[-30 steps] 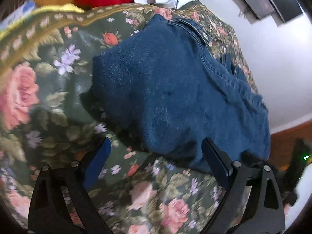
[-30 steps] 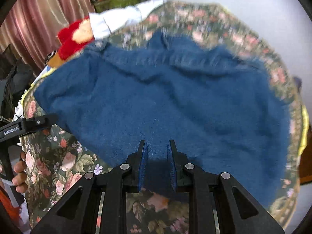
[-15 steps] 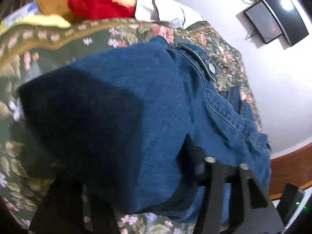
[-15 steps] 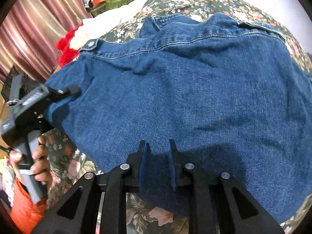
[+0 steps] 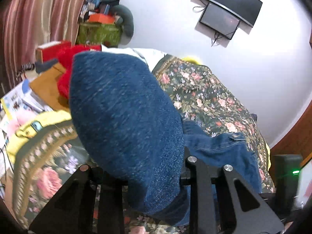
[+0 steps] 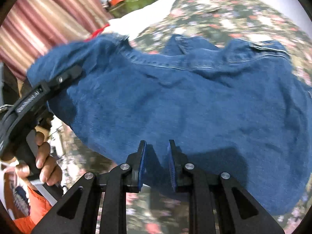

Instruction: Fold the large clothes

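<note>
While clamping jeans (image 6: 175, 101), left hand (image 6: 42, 156) raised.

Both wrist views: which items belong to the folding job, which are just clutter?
In the job:
- blue denim garment
- left gripper, clamped on its edge
- right gripper, clamped on its hem

Lying about:
- red plush toy
- wall-mounted black screen
- orange box

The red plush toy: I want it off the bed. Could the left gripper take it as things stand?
Probably not: the left gripper is shut on the denim garment, whose bunched cloth hides most of the red plush toy.
</note>
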Action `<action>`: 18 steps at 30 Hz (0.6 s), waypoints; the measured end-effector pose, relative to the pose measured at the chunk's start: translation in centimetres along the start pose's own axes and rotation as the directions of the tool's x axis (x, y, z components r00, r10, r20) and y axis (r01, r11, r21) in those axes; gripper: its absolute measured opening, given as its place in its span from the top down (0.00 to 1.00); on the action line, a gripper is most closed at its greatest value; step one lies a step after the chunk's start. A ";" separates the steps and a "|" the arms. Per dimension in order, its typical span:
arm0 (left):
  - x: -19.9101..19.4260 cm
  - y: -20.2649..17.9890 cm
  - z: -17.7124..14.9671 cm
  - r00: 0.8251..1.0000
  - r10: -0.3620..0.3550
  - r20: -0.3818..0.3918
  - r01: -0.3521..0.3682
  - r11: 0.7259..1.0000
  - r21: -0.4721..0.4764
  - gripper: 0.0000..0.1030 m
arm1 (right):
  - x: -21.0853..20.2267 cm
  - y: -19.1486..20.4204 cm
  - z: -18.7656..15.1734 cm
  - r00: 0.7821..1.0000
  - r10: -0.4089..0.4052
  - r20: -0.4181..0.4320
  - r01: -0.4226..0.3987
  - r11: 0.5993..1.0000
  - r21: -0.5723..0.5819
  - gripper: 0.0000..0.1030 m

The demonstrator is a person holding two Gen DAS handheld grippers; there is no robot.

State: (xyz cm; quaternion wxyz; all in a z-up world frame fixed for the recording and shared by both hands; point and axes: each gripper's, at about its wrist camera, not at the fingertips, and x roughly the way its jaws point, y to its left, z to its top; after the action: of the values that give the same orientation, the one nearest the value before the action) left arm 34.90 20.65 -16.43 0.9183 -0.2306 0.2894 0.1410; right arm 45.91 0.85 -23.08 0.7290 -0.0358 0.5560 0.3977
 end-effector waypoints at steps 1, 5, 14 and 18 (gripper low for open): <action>-0.2 0.0 0.2 1.000 0.007 0.000 -0.007 1.000 0.009 0.74 | 1.3 0.9 0.2 0.999 0.029 -0.029 -0.029 1.000 -0.001 0.84; 0.0 0.6 -1.0 0.995 0.097 -0.014 -0.095 0.993 0.071 0.74 | 5.9 2.5 0.4 0.991 0.072 -0.115 -0.070 0.997 0.019 0.84; -0.4 -2.4 -1.1 0.996 0.089 0.030 -0.093 0.978 0.186 0.74 | 6.1 0.7 0.3 0.973 0.121 -0.199 -0.103 0.990 0.101 0.84; -1.3 -7.3 -1.0 0.996 0.040 0.077 -0.062 0.949 0.308 0.75 | -0.3 -1.3 -1.1 0.994 0.004 -0.105 0.003 0.998 0.060 0.84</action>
State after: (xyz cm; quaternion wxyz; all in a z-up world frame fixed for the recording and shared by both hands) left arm 36.26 13.73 -13.89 0.9487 -0.0712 0.2816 0.1254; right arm 45.80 -0.75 -23.77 0.6993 -0.0346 0.6054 0.3785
